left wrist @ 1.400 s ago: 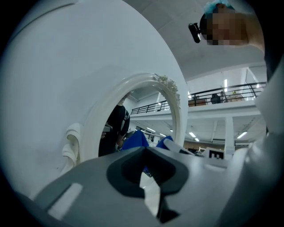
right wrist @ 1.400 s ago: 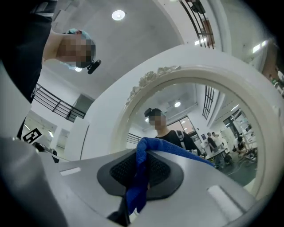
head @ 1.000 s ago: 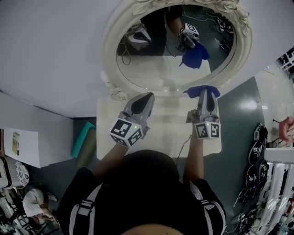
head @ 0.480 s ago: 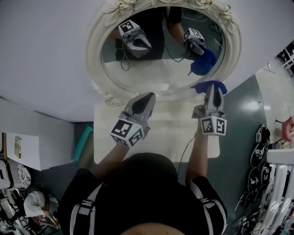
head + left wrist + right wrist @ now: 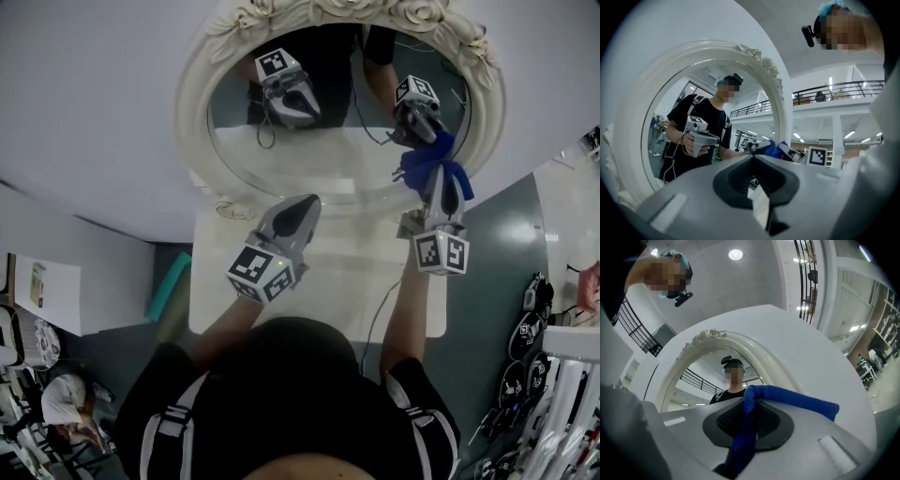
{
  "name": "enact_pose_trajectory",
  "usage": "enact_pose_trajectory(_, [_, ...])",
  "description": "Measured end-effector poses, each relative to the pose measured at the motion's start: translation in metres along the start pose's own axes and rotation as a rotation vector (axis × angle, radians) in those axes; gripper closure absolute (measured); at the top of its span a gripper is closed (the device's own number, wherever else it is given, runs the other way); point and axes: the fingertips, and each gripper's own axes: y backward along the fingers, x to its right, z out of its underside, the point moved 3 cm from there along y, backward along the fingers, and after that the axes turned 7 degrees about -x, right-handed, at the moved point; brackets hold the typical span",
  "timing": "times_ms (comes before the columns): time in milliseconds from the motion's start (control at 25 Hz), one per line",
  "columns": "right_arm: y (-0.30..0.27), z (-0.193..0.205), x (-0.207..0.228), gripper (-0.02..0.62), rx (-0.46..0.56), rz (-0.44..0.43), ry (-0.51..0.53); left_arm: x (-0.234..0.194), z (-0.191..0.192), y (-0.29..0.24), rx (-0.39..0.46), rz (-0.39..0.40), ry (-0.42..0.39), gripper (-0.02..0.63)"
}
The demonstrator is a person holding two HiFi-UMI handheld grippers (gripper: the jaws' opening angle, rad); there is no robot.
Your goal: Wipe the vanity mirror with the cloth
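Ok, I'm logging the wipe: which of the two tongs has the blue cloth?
The right tongs, shut on the blue cloth; the left tongs are shut with nothing between them.

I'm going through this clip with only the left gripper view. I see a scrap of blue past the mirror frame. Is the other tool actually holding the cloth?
Observer: Yes. In the right gripper view, the right tool has its jaws shut on the cloth, which drapes off to one side.
Operator: Is it on the glass?
Observer: The head view puts the cloth at the lower right of the mirror. It meets its own reflection there, so it looks pressed to the glass.
Operator: And the left tool?
Observer: From above, the left tool points at the mirror's lower rim, apart from the cloth.
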Motion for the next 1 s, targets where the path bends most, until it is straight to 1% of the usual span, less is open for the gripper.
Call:
enact_pose_trajectory(120, [-0.007,0.003,-0.004,0.558,-0.037,-0.005,0.000,-0.002,0.002,-0.003,-0.011,-0.004,0.008,0.600])
enact_pose_trajectory(200, [-0.014,0.004,-0.007,0.558,-0.048,-0.014,-0.020,-0.002,0.004,-0.005,-0.017,-0.010,-0.006,0.600])
enact_pose_trajectory(280, [-0.016,0.003,-0.008,0.558,-0.036,-0.008,-0.034,0.001,0.006,-0.005,-0.020,-0.007,-0.023,0.600])
enact_pose_trajectory(400, [-0.015,0.002,-0.008,0.558,-0.018,-0.009,-0.052,0.004,0.008,-0.004,-0.023,0.013,-0.016,0.600])
enact_pose_trajectory(640, [-0.017,0.000,-0.008,0.558,-0.003,-0.037,-0.073,0.000,0.008,-0.004,-0.019,0.019,-0.004,0.600])
enact_pose_trajectory(840, [-0.021,-0.009,-0.015,0.558,0.009,-0.068,-0.047,-0.003,0.005,-0.002,-0.004,0.022,0.017,0.600])
enact_pose_trajectory(1000, [-0.023,-0.012,-0.018,0.558,0.009,-0.092,-0.050,-0.005,0.004,0.001,0.006,0.020,0.023,0.600])
